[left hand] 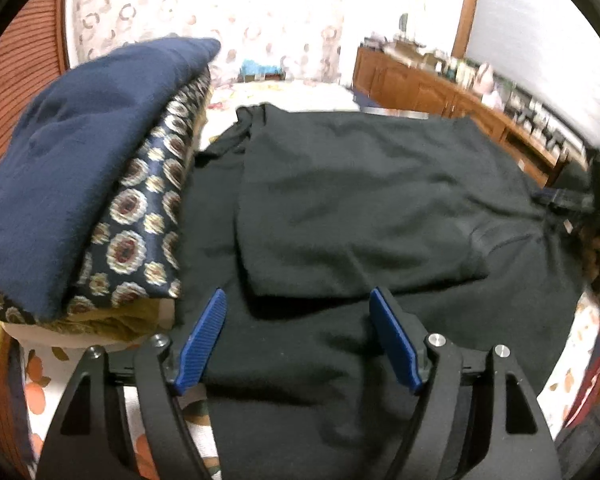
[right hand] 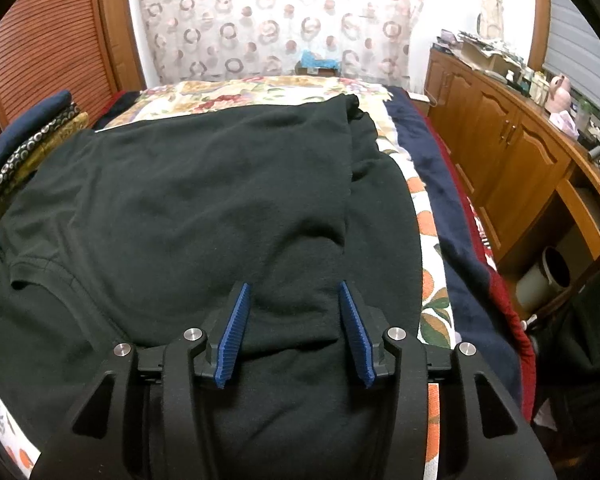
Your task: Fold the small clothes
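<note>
- Left wrist view: I judge the job part done. A stack of folded clothes (left hand: 84,184) sits at the left on the bed (left hand: 40,396): a navy piece on top, a patterned one under it, something mustard at the bottom.
- The black garment (left hand: 360,208) lies spread on the bed just right of that stack, with one panel already turned in over the body, so I'd say at least one more fold is left before it joins the stack.
- My left gripper (left hand: 298,340) hovers low over the near part of the garment, pointing across it; its blue fingers (left hand: 204,344) are spread wide with nothing between them.
- At the far right edge I see the right gripper (left hand: 580,200), blurred.
- Right wrist view: the same black garment (right hand: 204,208) fills the middle of the floral bedspread (right hand: 428,248), its folded edge running up the right side and a sleeve seam showing at the left.
- My right gripper (right hand: 296,332) sits above the near hem, aimed along the garment; its fingers (right hand: 356,336) are apart, gripping nothing, though I can't tell if they brush the cloth.
- The stack (right hand: 28,136) shows at the far left.
</note>
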Action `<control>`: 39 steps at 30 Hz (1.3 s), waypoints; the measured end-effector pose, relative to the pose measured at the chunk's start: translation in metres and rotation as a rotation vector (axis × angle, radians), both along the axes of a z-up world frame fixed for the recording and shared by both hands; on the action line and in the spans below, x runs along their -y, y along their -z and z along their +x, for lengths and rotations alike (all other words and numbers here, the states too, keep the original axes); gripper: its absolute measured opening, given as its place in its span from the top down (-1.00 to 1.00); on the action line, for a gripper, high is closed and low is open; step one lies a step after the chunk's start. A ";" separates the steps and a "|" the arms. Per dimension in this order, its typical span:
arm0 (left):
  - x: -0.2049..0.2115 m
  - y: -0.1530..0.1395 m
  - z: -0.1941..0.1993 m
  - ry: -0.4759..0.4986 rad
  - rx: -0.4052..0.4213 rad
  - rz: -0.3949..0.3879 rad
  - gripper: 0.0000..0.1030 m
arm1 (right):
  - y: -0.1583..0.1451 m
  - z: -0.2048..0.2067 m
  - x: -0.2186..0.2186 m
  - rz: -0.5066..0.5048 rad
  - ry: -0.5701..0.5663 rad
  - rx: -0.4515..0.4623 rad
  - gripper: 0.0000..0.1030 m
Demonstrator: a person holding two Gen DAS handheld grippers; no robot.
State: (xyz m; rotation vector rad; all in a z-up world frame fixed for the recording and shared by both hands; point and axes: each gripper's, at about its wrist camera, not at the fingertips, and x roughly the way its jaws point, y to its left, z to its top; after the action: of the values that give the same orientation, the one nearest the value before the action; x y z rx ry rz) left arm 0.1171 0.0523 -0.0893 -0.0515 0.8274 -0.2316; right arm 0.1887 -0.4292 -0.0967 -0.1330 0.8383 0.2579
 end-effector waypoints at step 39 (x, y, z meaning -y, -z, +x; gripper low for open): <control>0.022 -0.034 0.012 0.019 0.089 -0.005 0.92 | 0.001 -0.001 0.001 -0.004 0.000 0.002 0.06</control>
State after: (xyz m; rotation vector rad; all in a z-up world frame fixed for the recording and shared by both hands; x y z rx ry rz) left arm 0.1287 0.0300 -0.0558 -0.0381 0.7395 -0.2519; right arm 0.1882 -0.4301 -0.0974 -0.1369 0.8369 0.2563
